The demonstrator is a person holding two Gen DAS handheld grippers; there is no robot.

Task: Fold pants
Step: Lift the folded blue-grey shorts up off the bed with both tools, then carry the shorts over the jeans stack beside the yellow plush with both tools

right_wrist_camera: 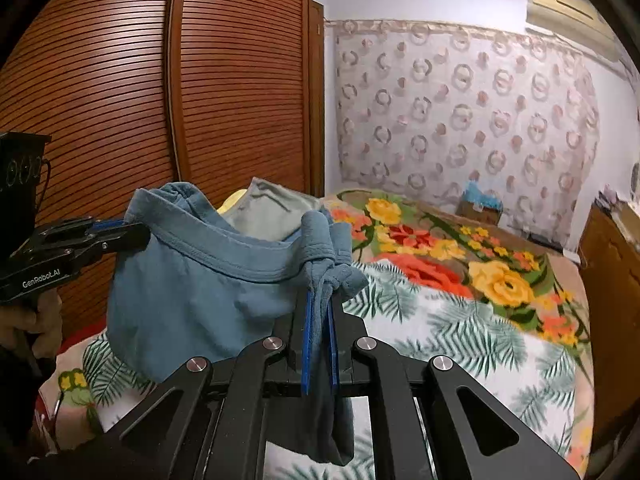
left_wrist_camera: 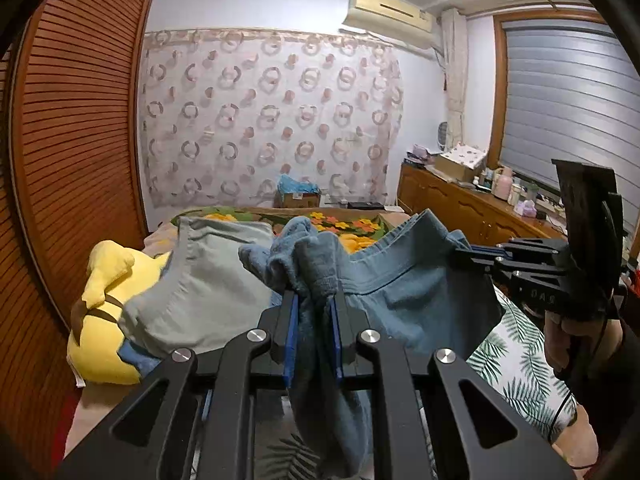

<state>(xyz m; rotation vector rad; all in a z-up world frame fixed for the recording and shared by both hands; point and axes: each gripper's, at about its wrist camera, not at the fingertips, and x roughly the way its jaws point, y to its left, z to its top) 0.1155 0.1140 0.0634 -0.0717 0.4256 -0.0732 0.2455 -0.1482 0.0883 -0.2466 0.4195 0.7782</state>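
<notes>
Blue cotton pants (left_wrist_camera: 400, 292) are held in the air above the leaf-patterned bedspread (left_wrist_camera: 516, 364).
Left wrist view: the left gripper (left_wrist_camera: 314, 320) is clamped on bunched waistband. Right wrist view: the right gripper (right_wrist_camera: 320, 320) is clamped on the other waistband end.

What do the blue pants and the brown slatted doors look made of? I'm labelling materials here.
Blue pants: soft matte knit, probably cotton; the stitched waistband bunches and the cloth drapes limply.
Brown slatted doors: glossy varnished wood or wood-look laminate; ribs catch highlights, so I cannot say which.
</notes>
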